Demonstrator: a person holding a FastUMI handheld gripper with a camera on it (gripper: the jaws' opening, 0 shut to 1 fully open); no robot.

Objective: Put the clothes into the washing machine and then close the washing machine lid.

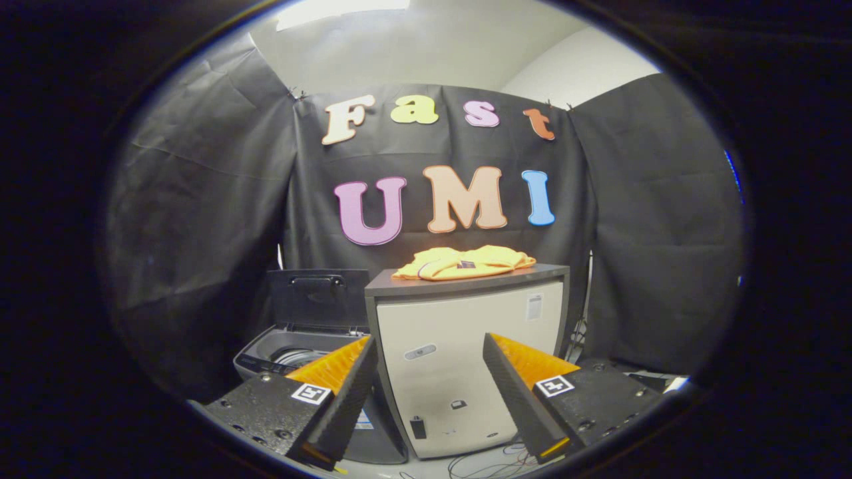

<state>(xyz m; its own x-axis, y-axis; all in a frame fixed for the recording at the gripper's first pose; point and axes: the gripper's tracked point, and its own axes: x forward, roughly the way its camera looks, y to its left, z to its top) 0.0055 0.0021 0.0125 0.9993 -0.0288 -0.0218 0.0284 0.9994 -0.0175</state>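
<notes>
The washing machine (303,346) sits low in the lower left of the frame, and much of it is hard to read: the left finger of the gripper (429,342) covers its near right corner, its front drops out of sight behind that finger, and only a sliver of the drum rim shows inside the open top. Its lid (318,298) stands raised, upright against the black cloth behind, with a dark handle near its upper edge. To the right of the machine, in the centre of the frame, stands a pale cabinet (466,359) with a dark top; its lower corners are cut off by the two fingers. A small label on its upper right front is too small to make out. Loose cables (486,462) lie on the floor at its foot, partly hidden.

The clothes (464,262), a yellow bundle with a small dark patch, lie on the cabinet's top, just above centre frame, well beyond the fingertips and higher than them, roughly in line with the gap between them.

The claw is spread wide, fingers well apart, nothing between them and nothing touched
</notes>
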